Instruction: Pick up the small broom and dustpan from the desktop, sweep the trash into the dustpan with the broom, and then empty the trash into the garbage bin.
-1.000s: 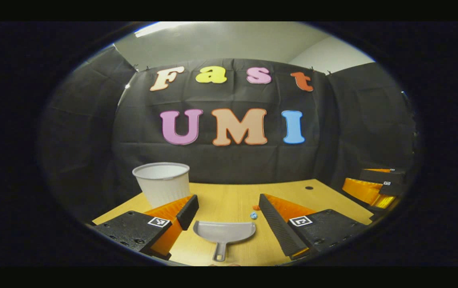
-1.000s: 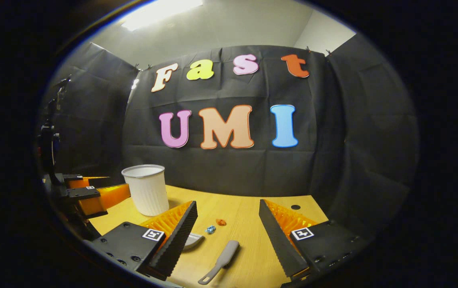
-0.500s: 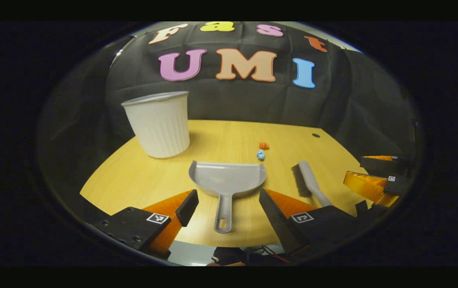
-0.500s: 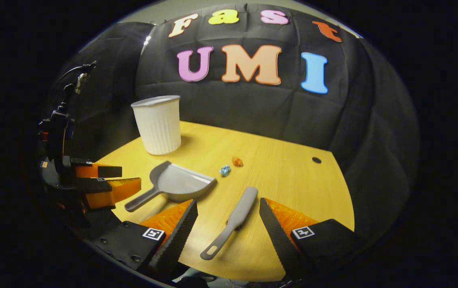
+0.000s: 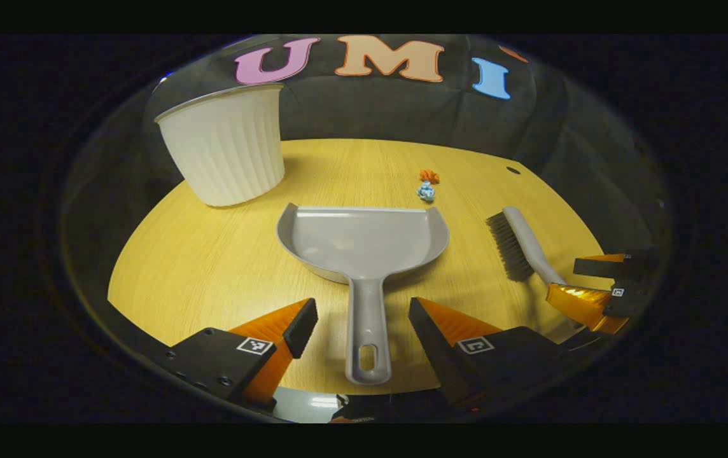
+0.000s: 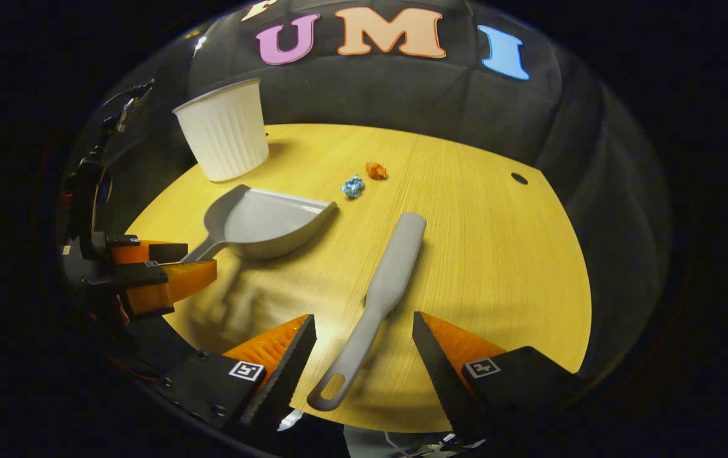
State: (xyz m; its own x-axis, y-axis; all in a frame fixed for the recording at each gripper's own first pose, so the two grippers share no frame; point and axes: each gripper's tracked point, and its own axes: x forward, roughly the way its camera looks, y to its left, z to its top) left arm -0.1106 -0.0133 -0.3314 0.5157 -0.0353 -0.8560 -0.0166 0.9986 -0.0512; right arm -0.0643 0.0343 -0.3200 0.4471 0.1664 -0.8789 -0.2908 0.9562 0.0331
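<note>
Both tools lie flat on the wooden bench [image 5: 211,267]. The left gripper [image 5: 363,318] has its jaws spread wide on either side of the grey dustpan [image 5: 364,245] handle, not touching it. The right gripper [image 6: 364,334] is the same, released and straddling the small broom [image 6: 383,292] handle. Two bits of trash [image 5: 426,184] sit just past the dustpan, and the white garbage bin [image 5: 224,152] stands at back left.

One grey plastic dustpan [image 5: 364,238], one grey long-handled brush-style broom [image 6: 380,292], one white ribbed plastic bin [image 5: 224,152], two crumpled scraps: one blue [image 5: 426,191], one orange [image 5: 429,176]; one round-edged wooden tabletop [image 6: 497,254]
</note>
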